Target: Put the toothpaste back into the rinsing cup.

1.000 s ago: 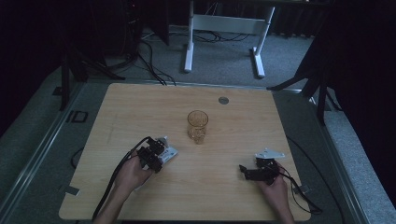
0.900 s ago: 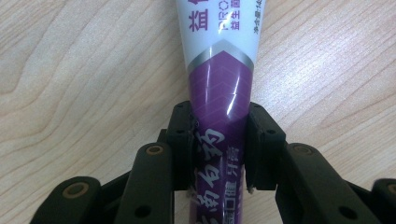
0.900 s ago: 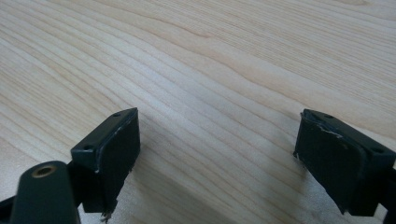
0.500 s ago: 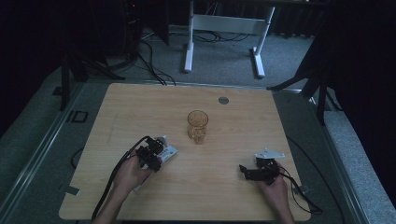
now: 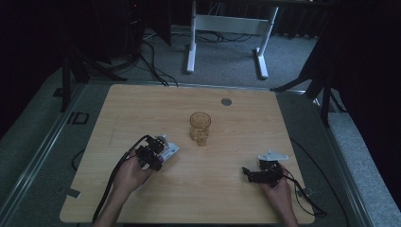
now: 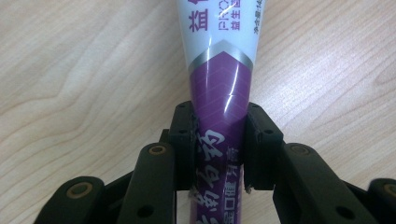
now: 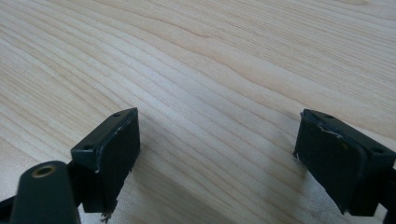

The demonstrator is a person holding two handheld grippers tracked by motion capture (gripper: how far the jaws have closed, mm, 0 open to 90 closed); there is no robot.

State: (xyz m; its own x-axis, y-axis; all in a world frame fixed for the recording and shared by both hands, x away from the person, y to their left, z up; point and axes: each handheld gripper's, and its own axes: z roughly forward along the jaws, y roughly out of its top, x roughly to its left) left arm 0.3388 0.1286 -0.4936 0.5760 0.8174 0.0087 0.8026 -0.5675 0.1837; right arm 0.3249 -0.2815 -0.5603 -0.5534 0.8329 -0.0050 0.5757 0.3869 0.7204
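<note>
A purple and white toothpaste tube (image 6: pixel 219 93) lies on the wooden table (image 5: pixel 142 109), and my left gripper (image 6: pixel 218 149) is shut on its purple end. From the high view this tube (image 5: pixel 169 151) sticks out of the left gripper (image 5: pixel 152 157) toward the right at the table's front left. An amber glass cup (image 5: pixel 200 126) stands upright at the table's middle. At the front right, my right gripper (image 5: pixel 247 173) rests low over the wood. Its jaws (image 7: pixel 215 158) stand wide open with bare wood between them.
A small round grey insert (image 5: pixel 226 101) sits in the table near its far edge. Cables trail from both grippers off the front edge. Beyond the table stand a white desk frame (image 5: pixel 227 28) and dark stands on grey carpet.
</note>
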